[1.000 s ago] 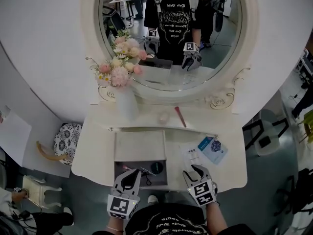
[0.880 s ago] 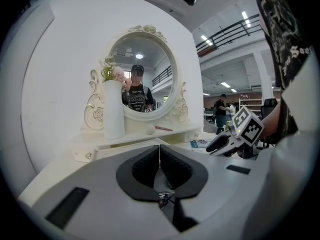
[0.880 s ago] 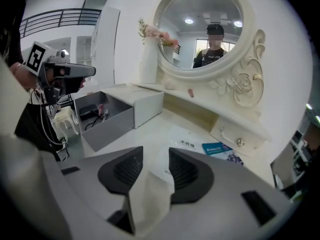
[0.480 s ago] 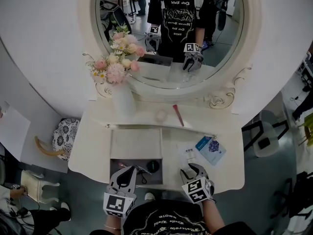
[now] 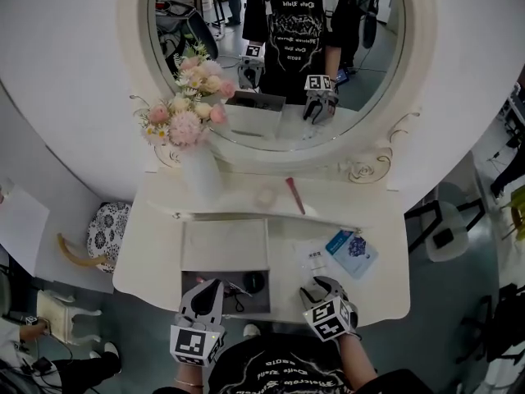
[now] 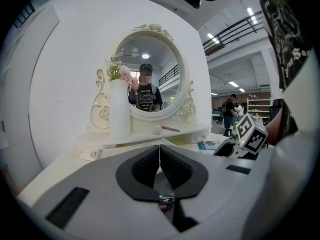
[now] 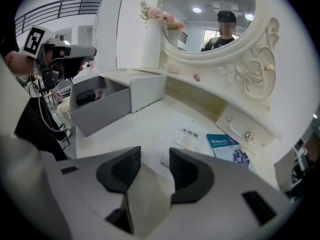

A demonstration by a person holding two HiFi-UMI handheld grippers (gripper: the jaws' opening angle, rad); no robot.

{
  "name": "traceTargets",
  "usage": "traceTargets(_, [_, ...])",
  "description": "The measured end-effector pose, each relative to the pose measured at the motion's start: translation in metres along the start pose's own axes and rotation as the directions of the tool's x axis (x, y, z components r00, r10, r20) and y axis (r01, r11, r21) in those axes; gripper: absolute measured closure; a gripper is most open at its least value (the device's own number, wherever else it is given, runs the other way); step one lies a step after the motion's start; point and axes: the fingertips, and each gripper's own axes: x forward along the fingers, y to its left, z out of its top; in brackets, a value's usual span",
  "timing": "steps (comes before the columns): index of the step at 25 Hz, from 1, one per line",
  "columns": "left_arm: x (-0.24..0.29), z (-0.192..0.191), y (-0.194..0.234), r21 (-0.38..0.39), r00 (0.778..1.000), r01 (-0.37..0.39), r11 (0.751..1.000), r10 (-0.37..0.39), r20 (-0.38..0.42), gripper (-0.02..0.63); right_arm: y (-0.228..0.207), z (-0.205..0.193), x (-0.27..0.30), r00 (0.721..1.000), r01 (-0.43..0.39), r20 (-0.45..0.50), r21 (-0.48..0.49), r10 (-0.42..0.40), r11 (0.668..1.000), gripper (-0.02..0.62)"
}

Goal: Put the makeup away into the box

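Table with box beneath mirror

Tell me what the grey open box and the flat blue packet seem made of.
Grey open box: probably matte plastic or painted board, going by its dull, flat walls. Flat blue packet: likely printed plastic film, thin and lying flat.

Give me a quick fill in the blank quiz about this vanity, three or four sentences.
1. The vase stands at the ___ side of the mirror.
2. The left gripper has its jaws ___.
3. The blue packet lies to the ___ of the box.
4. The red pencil lies on the ___ below the mirror.

Missing words: left; shut; right; shelf.
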Motion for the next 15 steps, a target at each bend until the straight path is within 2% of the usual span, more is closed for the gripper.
traceTargets(6, [0.006,0.002,-0.005,-0.001,1.000,0.015,1.000,-0.015,0.001,0.589,0.000,-0.005,0.002,0.998,-0.066,0.011,0.158,0.066,0.985,0.420])
traceTargets(15, [0.011,0.000,-0.010,-0.007,1.000,0.027,1.000,-0.027,-0.006,0.589,0.000,-0.003,0.003,0.996,-0.092,0.007,0.145,0.092,0.985,0.492])
